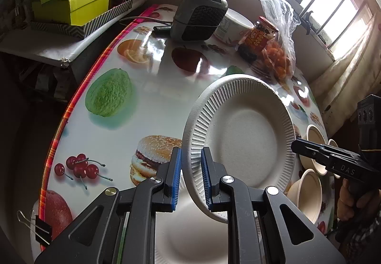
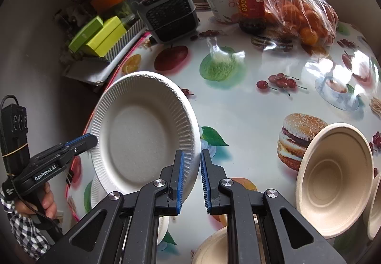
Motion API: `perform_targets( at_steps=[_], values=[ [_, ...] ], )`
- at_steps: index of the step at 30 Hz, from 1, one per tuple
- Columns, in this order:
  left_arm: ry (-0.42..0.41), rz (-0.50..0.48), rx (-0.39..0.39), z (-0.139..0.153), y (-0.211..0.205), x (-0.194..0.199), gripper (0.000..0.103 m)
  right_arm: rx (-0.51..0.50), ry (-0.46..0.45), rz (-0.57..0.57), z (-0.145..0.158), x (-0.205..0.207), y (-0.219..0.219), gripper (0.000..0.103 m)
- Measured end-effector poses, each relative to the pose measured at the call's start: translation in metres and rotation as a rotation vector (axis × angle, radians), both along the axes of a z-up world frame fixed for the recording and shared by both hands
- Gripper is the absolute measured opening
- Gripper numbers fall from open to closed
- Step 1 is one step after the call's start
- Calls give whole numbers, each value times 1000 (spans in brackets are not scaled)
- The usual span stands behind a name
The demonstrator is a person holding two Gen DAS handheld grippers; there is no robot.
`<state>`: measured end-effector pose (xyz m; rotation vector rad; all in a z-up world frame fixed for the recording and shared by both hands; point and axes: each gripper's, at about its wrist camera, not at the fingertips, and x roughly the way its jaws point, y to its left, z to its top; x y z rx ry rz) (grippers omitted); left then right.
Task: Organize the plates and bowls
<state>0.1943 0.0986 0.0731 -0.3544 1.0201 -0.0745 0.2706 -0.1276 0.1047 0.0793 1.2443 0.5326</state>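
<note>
A white ridged paper plate [image 1: 245,137] hangs tilted above the fruit-print table [image 1: 147,102], held by both grippers. My left gripper [image 1: 190,152] is shut on its near rim. My right gripper [image 2: 192,154] is shut on the opposite rim of the same plate [image 2: 138,135]. Each gripper shows in the other's view: the right one [image 1: 295,143] at the plate's right edge, the left one [image 2: 94,139] at its left edge. A second paper plate [image 1: 190,240] lies flat on the table underneath. Beige paper bowls [image 2: 333,180] sit to the right, one tipped on its side.
At the back of the table stand a small grey heater [image 1: 197,16], a red-labelled jar [image 1: 259,37], a white tub [image 2: 221,2] and a plastic bag of oranges [image 2: 302,16]. Green boxes [image 1: 73,2] sit on a shelf beyond the table's left edge. A binder clip [image 1: 40,228] grips that edge.
</note>
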Motion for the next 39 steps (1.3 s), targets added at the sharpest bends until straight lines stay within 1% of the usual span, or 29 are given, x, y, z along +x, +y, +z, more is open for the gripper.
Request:
perform_targets(
  at_steps=[8,23,39],
  values=[
    [4,-3,10,-1,3,-16,18,8,11,14,-2,-15,4,14],
    [19,9,-1,-9,12,-45,18,7,43,54,-8,-43,12,14],
    [54,27,-5,-22,21,-75,18,0,76,98,-16,-72,24,14]
  ],
)
